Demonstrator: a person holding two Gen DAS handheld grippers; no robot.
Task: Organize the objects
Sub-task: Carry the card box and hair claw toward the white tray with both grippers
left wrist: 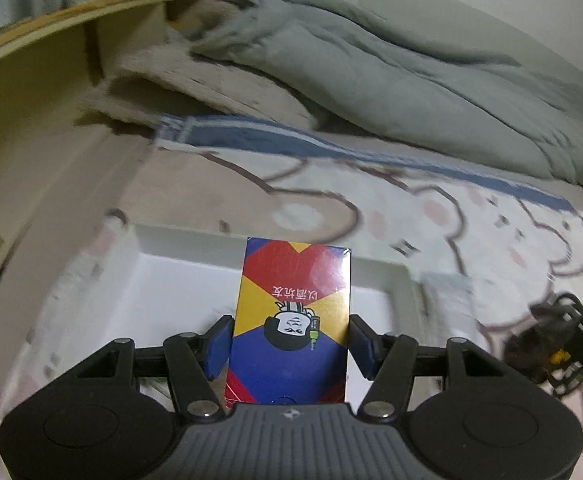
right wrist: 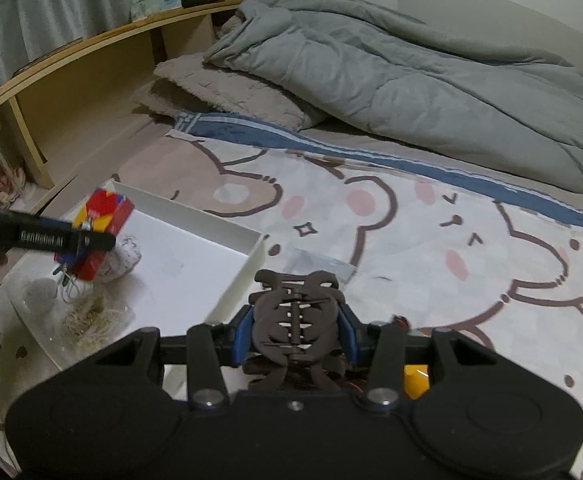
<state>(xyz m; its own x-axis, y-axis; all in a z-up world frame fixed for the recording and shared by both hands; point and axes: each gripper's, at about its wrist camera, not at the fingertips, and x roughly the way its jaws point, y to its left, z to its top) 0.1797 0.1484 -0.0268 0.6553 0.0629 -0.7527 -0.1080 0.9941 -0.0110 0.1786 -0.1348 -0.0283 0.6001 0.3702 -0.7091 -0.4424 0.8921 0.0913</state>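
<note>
My left gripper [left wrist: 289,346] is shut on a red, yellow and blue card box [left wrist: 289,320] and holds it above the white tray [left wrist: 195,236]. The same box [right wrist: 101,216] and the left gripper [right wrist: 67,240] show at the left of the right wrist view, over the tray [right wrist: 227,228]. My right gripper [right wrist: 295,332] is shut on a dark brown hair claw clip [right wrist: 295,312], held above the bed just right of the tray's right wall. In the left wrist view the right gripper with the clip [left wrist: 547,344] shows blurred at the right.
The tray holds a clear bag of small items [right wrist: 79,316] and a white bundle [right wrist: 125,260]. A small clear packet [right wrist: 319,266] lies on the bear-print sheet [right wrist: 451,240]. A yellow item [right wrist: 415,378] lies under my right gripper. Grey duvet [right wrist: 411,72], pillow [right wrist: 227,92], wooden headboard shelf [right wrist: 71,76] behind.
</note>
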